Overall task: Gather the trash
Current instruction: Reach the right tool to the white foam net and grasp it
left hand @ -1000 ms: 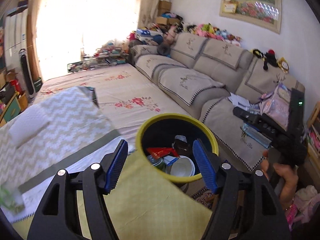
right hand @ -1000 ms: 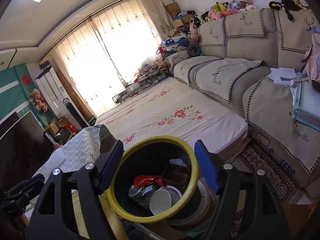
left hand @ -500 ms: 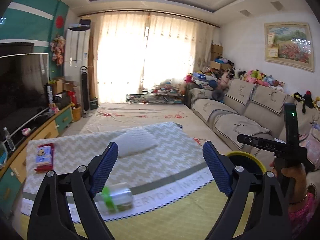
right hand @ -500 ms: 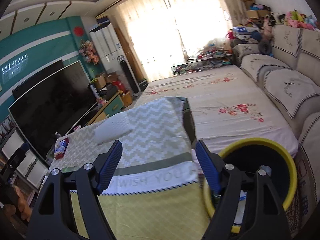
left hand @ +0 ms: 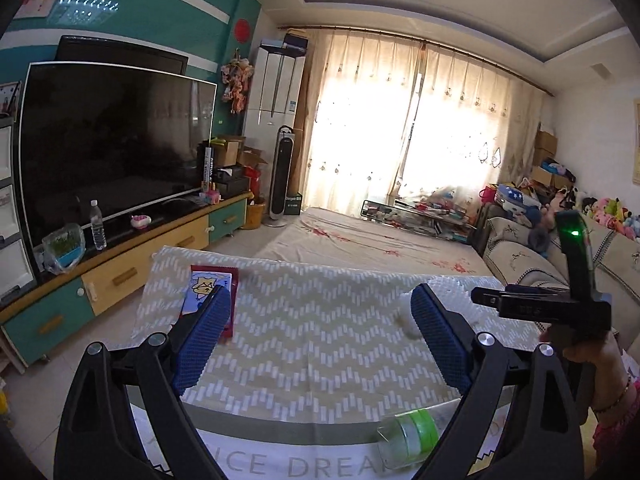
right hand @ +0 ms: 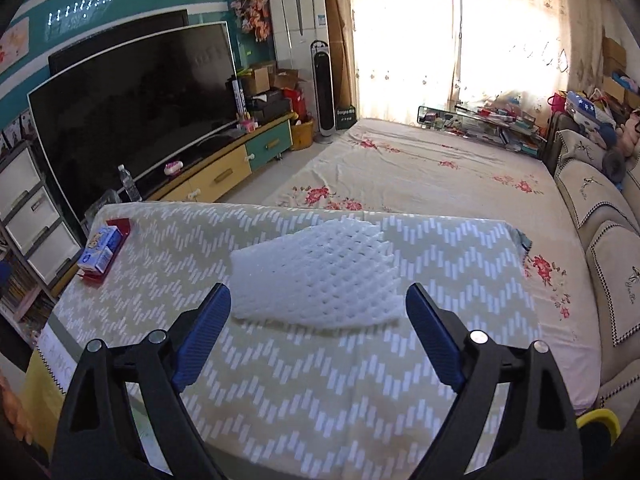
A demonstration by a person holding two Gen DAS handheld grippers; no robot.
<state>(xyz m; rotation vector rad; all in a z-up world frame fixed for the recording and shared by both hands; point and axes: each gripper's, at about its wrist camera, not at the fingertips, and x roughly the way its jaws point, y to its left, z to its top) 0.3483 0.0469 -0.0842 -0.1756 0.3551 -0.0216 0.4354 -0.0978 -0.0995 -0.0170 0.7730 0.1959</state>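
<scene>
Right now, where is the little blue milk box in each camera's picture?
Left wrist view: the milk box lies left of centre, partly hidden by the left gripper's left finger.
Right wrist view: it sits at the far left, near the table's edge.
Shared landmark: the big TV behind it.

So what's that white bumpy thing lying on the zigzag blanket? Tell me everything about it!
The white foam net is a flat, roughly four-sided sheet of soft-looking foam mesh, covered in rows of little diamond holes. It lies flat on the zigzag cloth, slightly crumpled at its far edge. It sits just ahead of the open right gripper, whose blue fingers do not touch it. Nothing else rests on it.
</scene>
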